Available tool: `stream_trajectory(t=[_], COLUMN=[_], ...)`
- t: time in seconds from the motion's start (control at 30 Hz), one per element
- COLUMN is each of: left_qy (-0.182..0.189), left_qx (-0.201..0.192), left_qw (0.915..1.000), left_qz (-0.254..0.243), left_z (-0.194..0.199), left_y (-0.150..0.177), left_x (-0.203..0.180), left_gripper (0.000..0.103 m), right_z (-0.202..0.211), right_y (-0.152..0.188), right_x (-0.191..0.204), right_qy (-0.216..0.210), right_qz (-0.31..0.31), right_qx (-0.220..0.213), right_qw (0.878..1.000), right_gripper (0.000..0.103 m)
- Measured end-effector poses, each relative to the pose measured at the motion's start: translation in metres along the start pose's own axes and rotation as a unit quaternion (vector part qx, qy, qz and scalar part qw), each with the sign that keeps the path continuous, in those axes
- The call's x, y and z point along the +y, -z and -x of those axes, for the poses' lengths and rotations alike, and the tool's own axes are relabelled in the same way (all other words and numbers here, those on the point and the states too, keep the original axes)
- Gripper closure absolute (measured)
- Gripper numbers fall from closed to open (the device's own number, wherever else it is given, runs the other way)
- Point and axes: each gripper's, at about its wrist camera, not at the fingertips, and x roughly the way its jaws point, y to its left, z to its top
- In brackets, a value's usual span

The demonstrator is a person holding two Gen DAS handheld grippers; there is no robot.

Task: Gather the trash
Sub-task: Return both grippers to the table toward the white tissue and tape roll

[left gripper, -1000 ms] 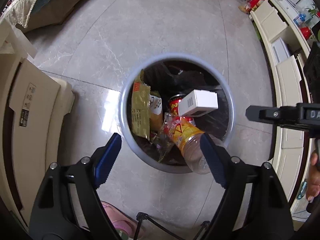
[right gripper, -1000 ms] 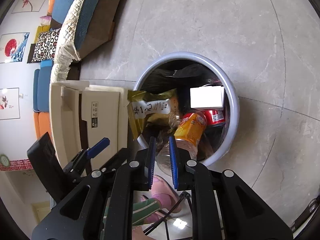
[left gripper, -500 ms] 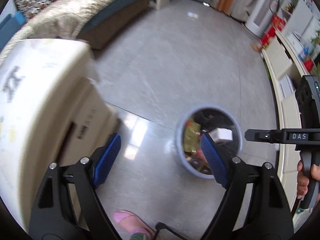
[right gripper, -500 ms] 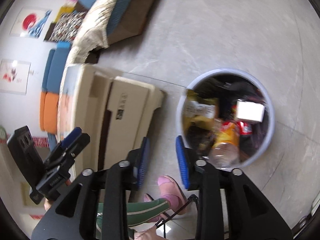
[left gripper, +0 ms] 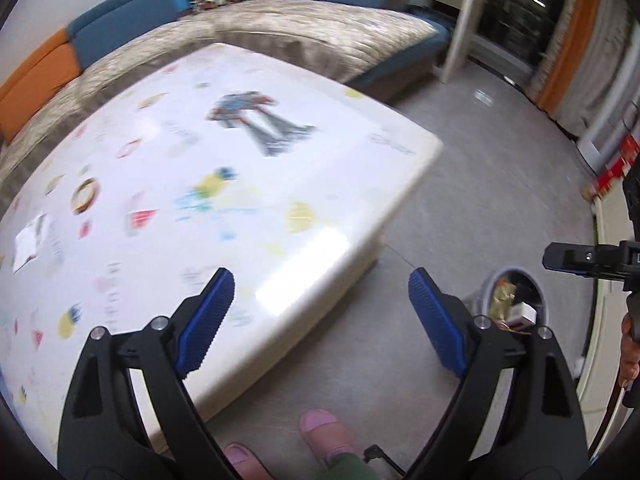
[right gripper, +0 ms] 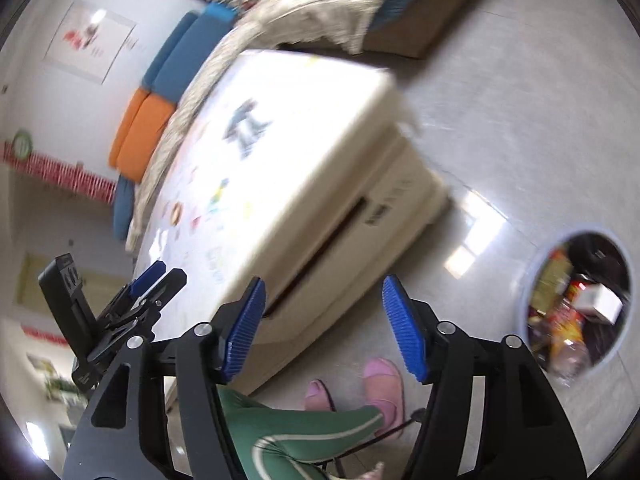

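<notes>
Both grippers tilt steeply downward, empty. Left gripper (left gripper: 320, 312): jaws wide and opening, over the table (left gripper: 224, 208) edge. Right gripper (right gripper: 322, 330): jaws opening, nothing between. Bin (right gripper: 580, 300) stands on the floor beside the table, holding trash (right gripper: 568, 328).

grey tiled floor (left gripper: 472, 184) | bearing white table (left gripper: 224, 184), trash bin (right gripper: 624, 280) | table top: flat printed pictures only

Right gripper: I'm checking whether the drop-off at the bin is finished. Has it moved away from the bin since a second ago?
Yes. The right gripper has pulled up and away: the trash bin, once just beyond its fingertips, now sits small at the right edge. Its jaws are opening, nothing between them.
</notes>
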Motion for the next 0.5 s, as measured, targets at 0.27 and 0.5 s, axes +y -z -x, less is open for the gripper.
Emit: stream_trajectory(t=[0.27,0.5], left_qy=[-0.071,-0.127], left_qx=[-0.032,-0.048], left_qw=[0.9928,0.9790], left_qz=[0.092,0.152], left_z=[0.046,0.074], left_y=[0.022,0.042], left_x=[0.128,0.221], left_gripper=[0.011,0.010], right_z=[-0.063,-0.122], right_y=[-0.014,-0.015], right_x=[0.119,0.210], right_qy=[-0.029,-0.040], right_qz=[0.090,0.154], right_qx=[0.042,0.079], right_qw=[0.995,0.984], right_gripper=[0.035,0.032])
